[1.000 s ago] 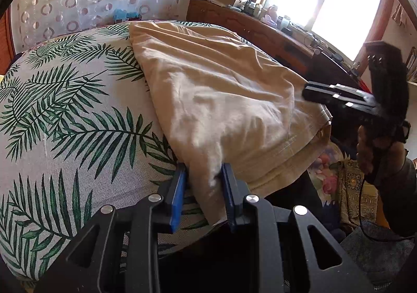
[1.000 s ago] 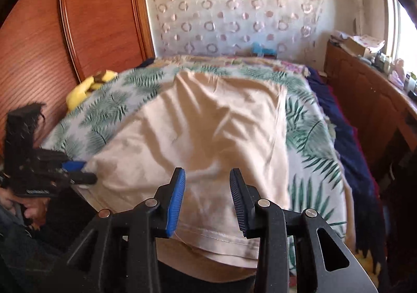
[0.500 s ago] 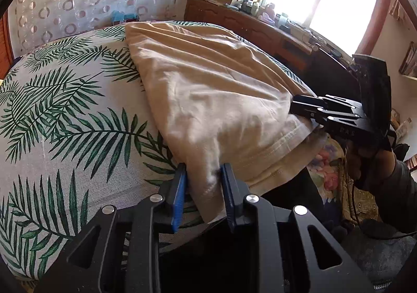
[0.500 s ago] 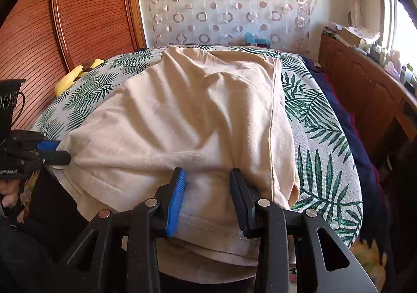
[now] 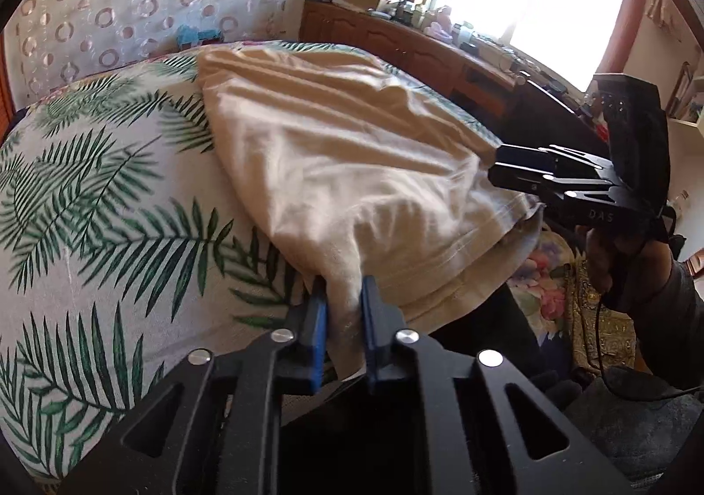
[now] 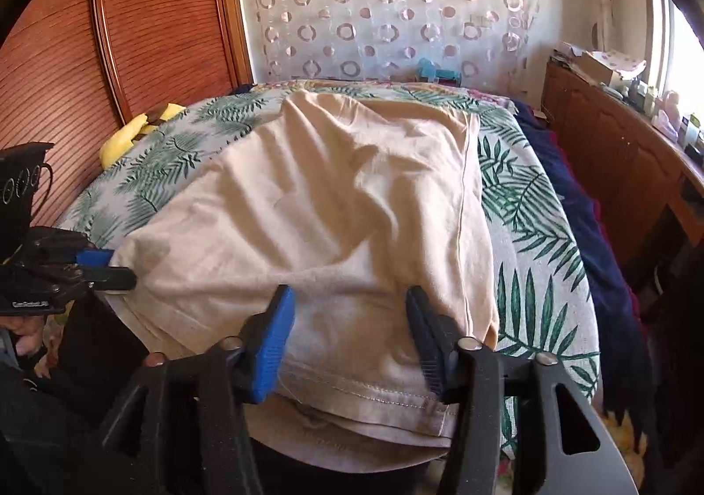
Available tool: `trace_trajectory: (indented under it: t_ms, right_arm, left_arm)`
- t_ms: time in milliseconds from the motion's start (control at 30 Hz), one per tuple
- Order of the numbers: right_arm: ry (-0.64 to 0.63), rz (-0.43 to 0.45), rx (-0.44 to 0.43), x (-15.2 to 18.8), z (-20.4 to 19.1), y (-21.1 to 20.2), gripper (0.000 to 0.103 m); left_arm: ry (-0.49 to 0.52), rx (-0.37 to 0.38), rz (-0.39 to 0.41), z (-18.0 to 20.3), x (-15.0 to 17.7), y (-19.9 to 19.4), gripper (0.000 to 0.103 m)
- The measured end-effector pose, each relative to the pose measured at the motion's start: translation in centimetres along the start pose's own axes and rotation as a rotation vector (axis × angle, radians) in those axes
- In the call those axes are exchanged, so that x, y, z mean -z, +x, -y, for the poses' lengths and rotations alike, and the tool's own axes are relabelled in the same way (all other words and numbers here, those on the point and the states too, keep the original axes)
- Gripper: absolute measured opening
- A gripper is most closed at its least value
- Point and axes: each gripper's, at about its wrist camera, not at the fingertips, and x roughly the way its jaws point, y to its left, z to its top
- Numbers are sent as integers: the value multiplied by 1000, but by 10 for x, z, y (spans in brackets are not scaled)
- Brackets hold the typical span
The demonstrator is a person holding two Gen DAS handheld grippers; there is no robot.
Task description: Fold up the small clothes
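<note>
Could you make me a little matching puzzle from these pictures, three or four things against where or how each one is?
Things:
1. left gripper
2. right gripper
3. beige garment
4. yellow toy

States:
A. open, fingers astride the hem
B. by the wooden headboard
C. spread on the leaf-print bedspread
D. shut on a corner of cloth

Pairs: 1-D, 2-A, 3-C, 4-B

Open leaf-print bedspread (image 6: pixel 534 231) is left on either side of the beige garment (image 6: pixel 334 204). The left is bounded by a wooden headboard (image 6: pixel 145 24), the right by a cluttered wooden dresser (image 6: pixel 616 143), the far end by a curtain (image 6: pixel 396 11).
</note>
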Motion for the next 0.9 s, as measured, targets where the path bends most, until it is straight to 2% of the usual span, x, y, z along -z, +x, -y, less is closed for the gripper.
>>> trace_trajectory:
  t_ms: [100, 400, 600, 900]
  right_arm:
    - [-9, 16, -41, -4, -3, -11, 63]
    - [-96, 81, -128, -8, -31, -37, 70]
    - [-120, 75, -129, -6, -32, -31, 74]
    - [-110, -15, -53, 7, -16, -6, 75]
  left_arm:
    - [15, 34, 47, 7, -14, -10, 9]
    - [49, 39, 176, 19, -82, -30, 8]
    - [75, 51, 210, 26, -114, -26, 8]
    - [41, 54, 219, 23, -118, -23, 8]
